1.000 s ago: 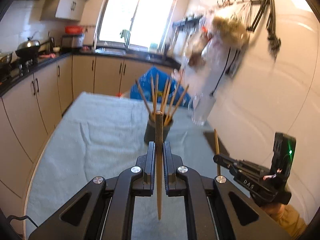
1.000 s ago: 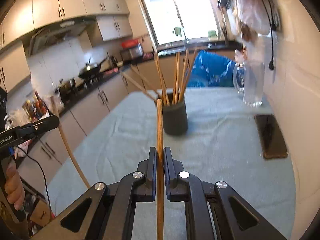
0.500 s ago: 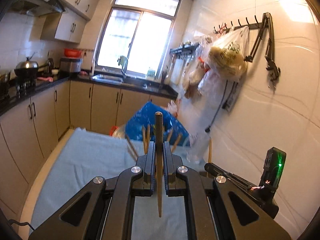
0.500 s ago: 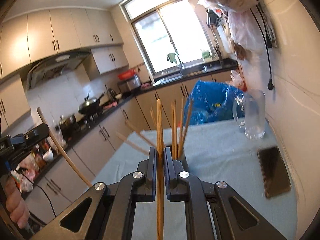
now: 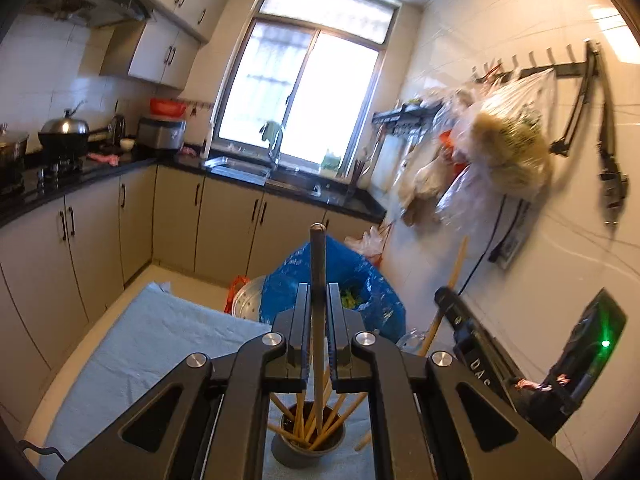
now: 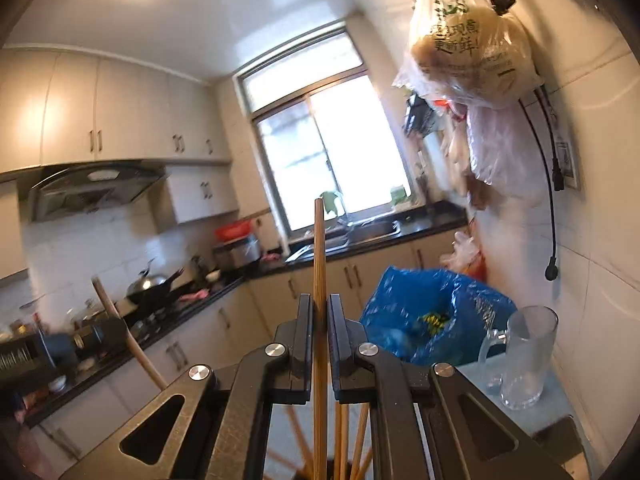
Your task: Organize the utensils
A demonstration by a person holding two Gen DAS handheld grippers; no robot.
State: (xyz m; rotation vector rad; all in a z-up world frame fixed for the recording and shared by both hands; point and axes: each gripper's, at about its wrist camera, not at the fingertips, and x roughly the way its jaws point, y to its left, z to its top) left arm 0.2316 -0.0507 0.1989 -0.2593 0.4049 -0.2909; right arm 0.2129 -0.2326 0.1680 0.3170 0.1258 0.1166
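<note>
My left gripper (image 5: pixel 319 300) is shut on a wooden chopstick (image 5: pixel 318 264) that stands upright between its pads. The chopstick's lower end lines up with the mouth of a dark cup (image 5: pixel 308 446), which holds several chopsticks and sits on the blue-grey cloth just below the jaws. My right gripper (image 6: pixel 319 312) is shut on another upright chopstick (image 6: pixel 319 248). Under it, chopsticks in the cup (image 6: pixel 344 436) show between its arms. Each gripper appears in the other's view: the right gripper (image 5: pixel 460 316) on the right, the left gripper (image 6: pixel 60 348) on the left.
A glass mug (image 6: pixel 524 354) stands on the cloth-covered table (image 5: pixel 152 344) by the tiled wall, with a dark flat phone (image 6: pixel 560 438) nearer. A blue plastic bag (image 5: pixel 360 280) sits beyond the table's far end. Plastic bags (image 6: pixel 472 48) hang from wall hooks. Kitchen cabinets run along the left.
Both grippers rose and advanced over the table with their chopsticks still clamped. The cup, earlier ahead of the jaws, now sits directly below them.
</note>
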